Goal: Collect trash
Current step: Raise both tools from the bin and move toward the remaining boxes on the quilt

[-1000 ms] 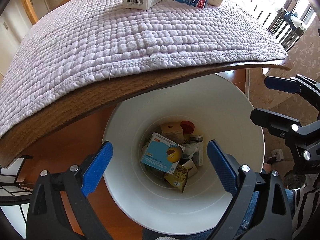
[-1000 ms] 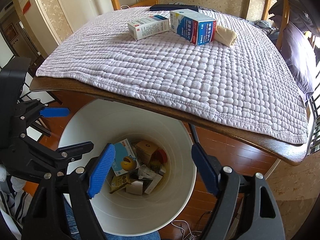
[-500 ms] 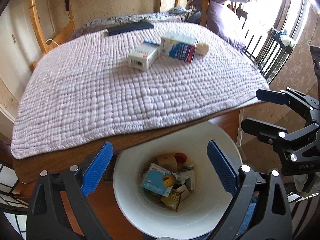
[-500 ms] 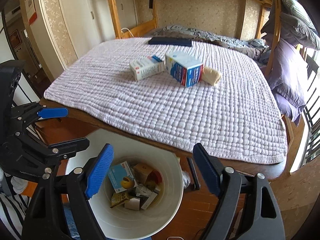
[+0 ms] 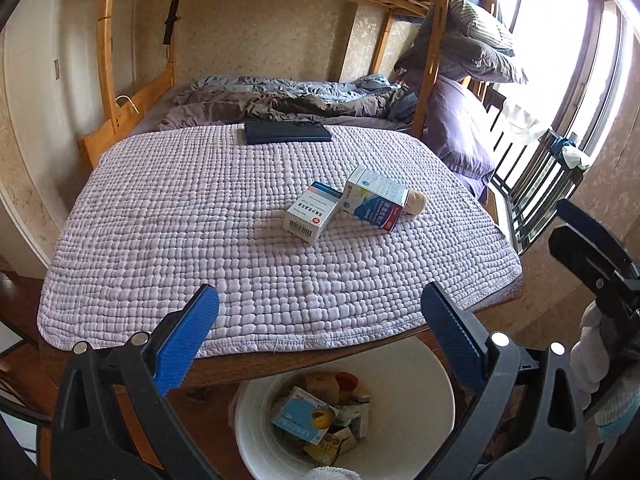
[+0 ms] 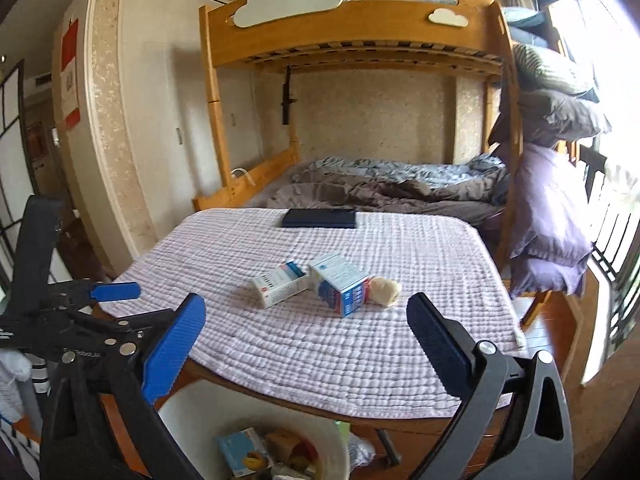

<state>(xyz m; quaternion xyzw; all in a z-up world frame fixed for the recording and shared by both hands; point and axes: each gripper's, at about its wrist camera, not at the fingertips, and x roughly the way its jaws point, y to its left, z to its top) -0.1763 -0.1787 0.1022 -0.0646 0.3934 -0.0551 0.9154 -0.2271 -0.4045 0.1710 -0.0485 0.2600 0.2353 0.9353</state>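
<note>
Left wrist view looks down over a table covered by a lilac quilted cloth [image 5: 208, 216], which serves as the landmark. On that cloth lie three pieces of trash in a tight cluster right of its middle: one white medicine box [image 5: 310, 218], one blue-and-white box [image 5: 374, 200] touching its right end, and one cream crumpled wad [image 5: 416, 202] just beside the blue box. At the far edge of the cloth lies one dark flat case [image 5: 288, 133].

Below the near edge of the cloth stands one white bin [image 5: 416, 396], partly tucked under the table, with several cartons inside; a light blue carton [image 5: 304, 418] lies uppermost.

The left gripper [image 5: 320, 340] has its two blue pads spread wide with nothing between them. The right gripper [image 6: 304, 340] is opening its jaws, and they too are empty. Each gripper hangs above the bin, near the cloth's front edge, well apart from the three items.

The left wrist view shows the bin's whole interior; the right wrist view shows only a slice of its rim [image 6: 332, 440]. The right wrist view alone shows the bunk bed's top rail with two white cloud shapes [image 6: 294, 0], and a red-and-white sheet [image 6: 70, 76] on the wall to the left. Both views show the cluster: white box [image 6: 280, 284], blue box [image 6: 340, 284], wad [image 6: 385, 291].
</note>
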